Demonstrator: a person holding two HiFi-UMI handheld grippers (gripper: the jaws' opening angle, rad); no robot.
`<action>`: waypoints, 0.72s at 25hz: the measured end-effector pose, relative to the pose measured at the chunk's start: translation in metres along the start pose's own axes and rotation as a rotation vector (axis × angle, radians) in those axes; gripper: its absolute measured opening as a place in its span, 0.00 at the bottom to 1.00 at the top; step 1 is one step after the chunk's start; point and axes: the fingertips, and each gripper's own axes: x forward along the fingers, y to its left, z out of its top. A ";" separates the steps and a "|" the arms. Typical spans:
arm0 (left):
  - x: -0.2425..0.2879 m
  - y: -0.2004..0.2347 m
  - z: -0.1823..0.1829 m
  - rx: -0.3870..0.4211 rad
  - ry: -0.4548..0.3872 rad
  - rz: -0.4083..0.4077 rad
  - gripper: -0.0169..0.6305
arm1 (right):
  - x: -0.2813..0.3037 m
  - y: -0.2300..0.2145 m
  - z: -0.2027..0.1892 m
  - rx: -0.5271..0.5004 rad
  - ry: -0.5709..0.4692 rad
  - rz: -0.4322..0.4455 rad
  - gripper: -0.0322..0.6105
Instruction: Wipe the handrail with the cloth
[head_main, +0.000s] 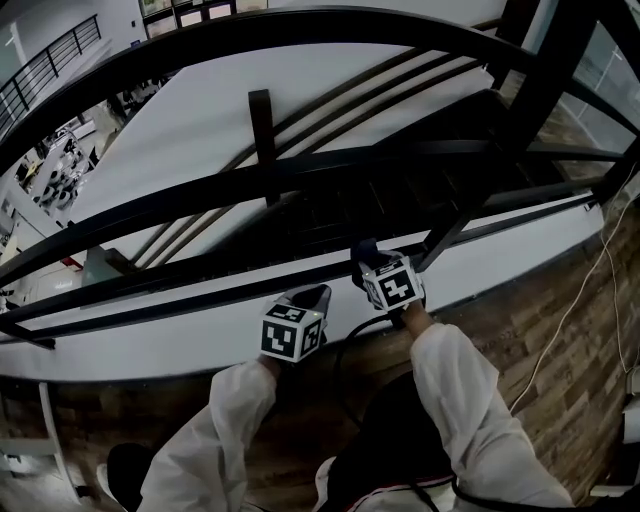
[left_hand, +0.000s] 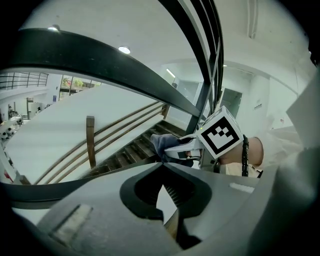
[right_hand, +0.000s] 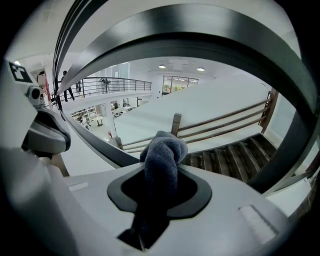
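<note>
1. Head view.
   - The scene is dim. The person's white sleeves (head_main: 460, 400) are cut off by the lower edge.
   - The black handrail (head_main: 300, 30) arcs across the top, with lower bars (head_main: 300, 178) beneath it. Beyond lies a staircase (head_main: 340, 215) whose steps barely read.
   - The left gripper (head_main: 310, 298) and right gripper (head_main: 368, 265) sit just beside each other, level with the lowest of those bars. Their jaw state does not read from here.
   - A dark lump at the right gripper's tip is the cloth (head_main: 364, 249). Whether it touches a bar cannot be told.
   - A white cable (head_main: 570, 320) trails over the wooden floor (head_main: 600, 380) at right.

2. Left gripper view.
   - The left jaws fill the lower half. Their tips meet, with nothing between them, and only a sliver of light shows through the hollow behind the tips.
   - Beyond them stands the right gripper's marker cube (left_hand: 220, 132), which partly hides the hand (left_hand: 254, 151) behind it.
   - The blue-grey cloth projects leftward from the right gripper's jaws.

3. Right gripper view.
   - The right jaws are clamped on the cloth. It is bunched into a rounded knob that stands up from the jaw hollow, and its lower end vanishes into the slot.
   - The knob overlaps a dark bar behind it, but contact cannot be judged.
   - The handrail arches overhead, well apart from the cloth.
   - The left gripper is cut off at the left edge.
   - Figures (right_hand: 66, 85) on a far balcony (right_hand: 115, 82) are too small to describe.
</note>
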 end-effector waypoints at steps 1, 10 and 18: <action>0.003 -0.004 0.000 0.000 0.002 -0.006 0.03 | -0.002 -0.008 -0.001 0.018 -0.002 -0.004 0.20; 0.008 -0.019 -0.007 0.051 0.051 -0.026 0.03 | -0.023 -0.080 -0.025 0.097 0.030 -0.106 0.20; 0.015 -0.022 -0.021 0.037 0.056 -0.032 0.03 | -0.028 -0.124 -0.044 -0.099 0.112 -0.213 0.20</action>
